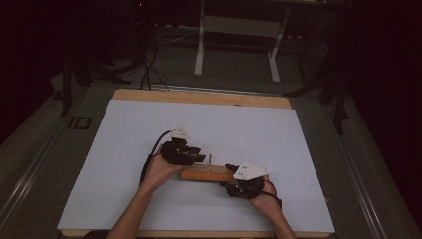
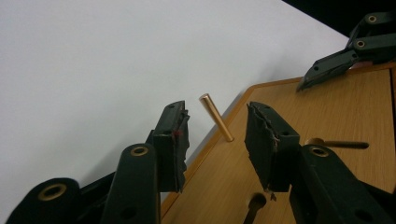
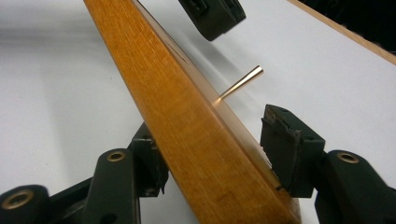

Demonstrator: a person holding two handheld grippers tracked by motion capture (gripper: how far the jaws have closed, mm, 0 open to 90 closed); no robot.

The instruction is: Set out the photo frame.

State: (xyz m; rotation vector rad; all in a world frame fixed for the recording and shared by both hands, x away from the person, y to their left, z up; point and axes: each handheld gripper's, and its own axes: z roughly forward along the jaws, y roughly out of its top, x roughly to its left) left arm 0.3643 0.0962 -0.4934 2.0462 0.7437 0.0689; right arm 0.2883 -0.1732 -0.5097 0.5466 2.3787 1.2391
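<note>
Nearest the high camera, the person's two forearms come up from the bottom edge, each hand carrying a set of tongs over a white sheet [image 1: 149, 149] that covers most of the wooden desk [image 1: 199, 96].

The left tongs [image 1: 196, 155] sit at the left end of a wooden block [image 1: 206, 173], which lies flat near the middle of the sheet, long side across the view. In the left gripper view the block [image 2: 299, 121] fills the lower right, and a small brass pin [image 2: 215, 117] stands tilted in it close to its rounded corner. The two jaws stand apart on either side of that pin with a clear gap to each; the torn black pads [image 2: 261, 140] touch neither the pin nor the wood. A dark hole and another brass-coloured peg lying level show farther along the block's top face.

The right tongs [image 1: 230, 169] reach in from the block's right end. In the right gripper view the block [image 3: 187, 126] runs slantwise between the jaws, its side face toward the camera. One jaw lies close against the near side, low down, and the other pad [image 3: 280, 144] stands just beside the top face; whether both pads actually press on the wood cannot be told. The pin [image 3: 243, 81] rises from the top face beyond them, and the tip of the left tongs [image 3: 212, 16] hangs above the block's far end.
</note>
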